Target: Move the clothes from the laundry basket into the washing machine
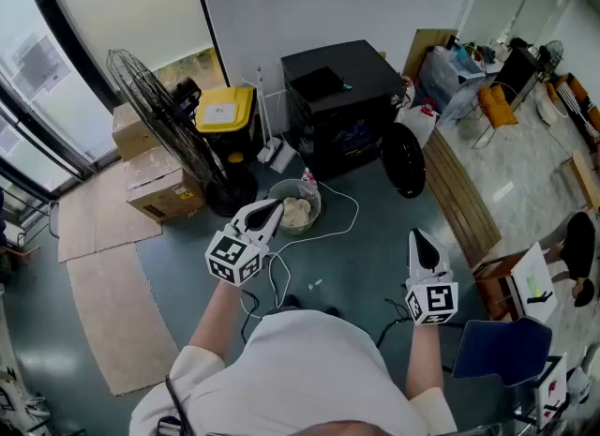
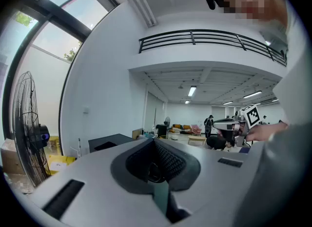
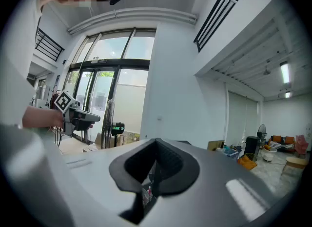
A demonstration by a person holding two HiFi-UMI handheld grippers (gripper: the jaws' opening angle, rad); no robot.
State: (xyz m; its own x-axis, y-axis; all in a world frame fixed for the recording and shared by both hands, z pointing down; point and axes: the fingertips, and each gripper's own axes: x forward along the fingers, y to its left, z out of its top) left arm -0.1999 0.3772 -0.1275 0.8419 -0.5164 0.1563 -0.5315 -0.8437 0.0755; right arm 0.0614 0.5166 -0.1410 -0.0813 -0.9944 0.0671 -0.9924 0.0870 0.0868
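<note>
The laundry basket (image 1: 317, 198) sits on the floor with a heap of pale clothes (image 1: 296, 211) inside it, so by the look of it the load is not yet moved. The left gripper (image 1: 270, 211) is held on the person's side of the basket, aimed at its rim and tipped slightly down. This is probably a line-up for a reach into the heap. Its jaws are pressed together with nothing between them, so they would have to part before any grab.

The right gripper (image 1: 419, 240) hangs level, well to the right of the basket, likely kept clear as the spare hand. Its jaws are likewise closed tight and empty.

Beyond the basket stands a black cabinet that I take to be the washing machine (image 1: 337, 97). A round dark door (image 1: 404, 160) stands to the right of the basket, seemingly swung open, which suits loading. A standing fan (image 1: 159, 115) rises to the left of the basket, and a white cable (image 1: 349, 211) loops on the floor along the basket's right side.

From above, the left gripper's tip overlaps the basket's near rim, and I cannot tell whether it touches it or hovers over it. The drum opening is not visible. How many garments lie in the basket is unclear. Neither gripper view shows the basket at all.
</note>
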